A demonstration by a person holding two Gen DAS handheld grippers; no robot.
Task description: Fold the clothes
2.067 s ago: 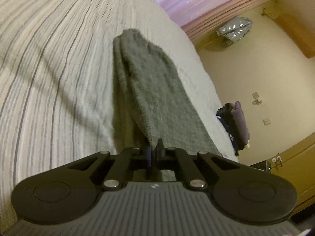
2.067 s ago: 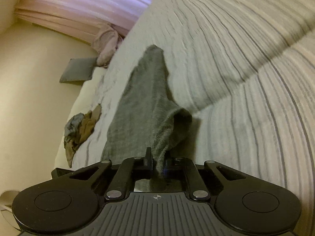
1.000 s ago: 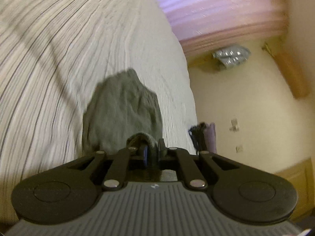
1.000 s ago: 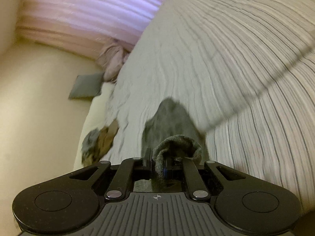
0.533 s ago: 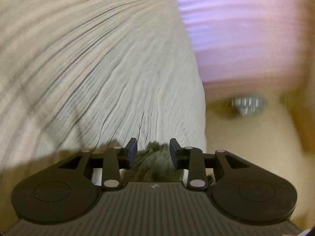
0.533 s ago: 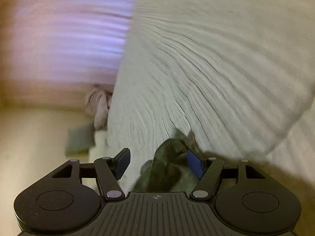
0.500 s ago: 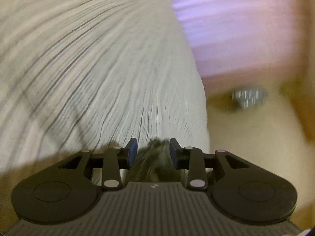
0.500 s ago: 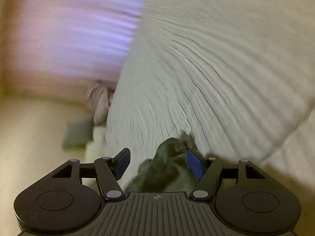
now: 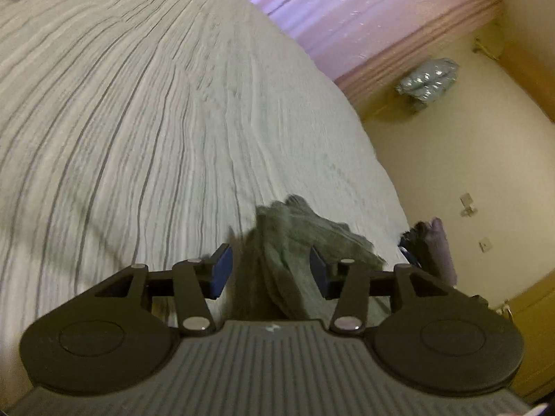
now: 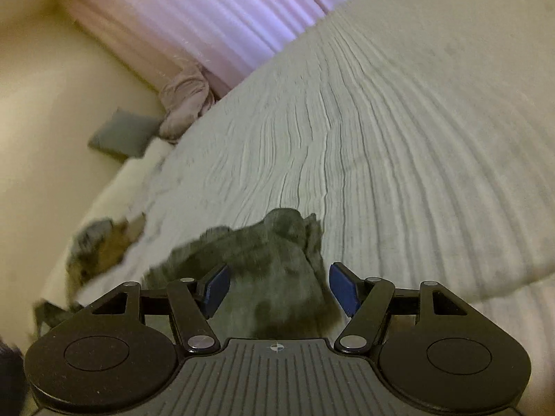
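A grey fuzzy garment (image 9: 295,239) lies folded over on the striped bedspread (image 9: 138,121), close in front of both grippers. In the left wrist view my left gripper (image 9: 269,267) is open, its blue pads apart above the cloth, gripping nothing. The same garment (image 10: 263,256) fills the lower middle of the right wrist view, where my right gripper (image 10: 279,289) is also open and spread wide over it. The near part of the garment is hidden under the gripper bodies.
A dark folded stack (image 9: 430,246) sits at the bed's right edge. A brown and grey heap of clothes (image 10: 100,246) lies at the left edge. A pink bundle (image 10: 184,104) and grey cushion (image 10: 121,135) rest by the curtain (image 10: 215,10); a silver bag (image 9: 426,79) is on the floor.
Both grippers carried the garment's near end forward over its far end, then let go and opened. Since half a second ago they have drawn back slightly, showing more of the folded cloth.
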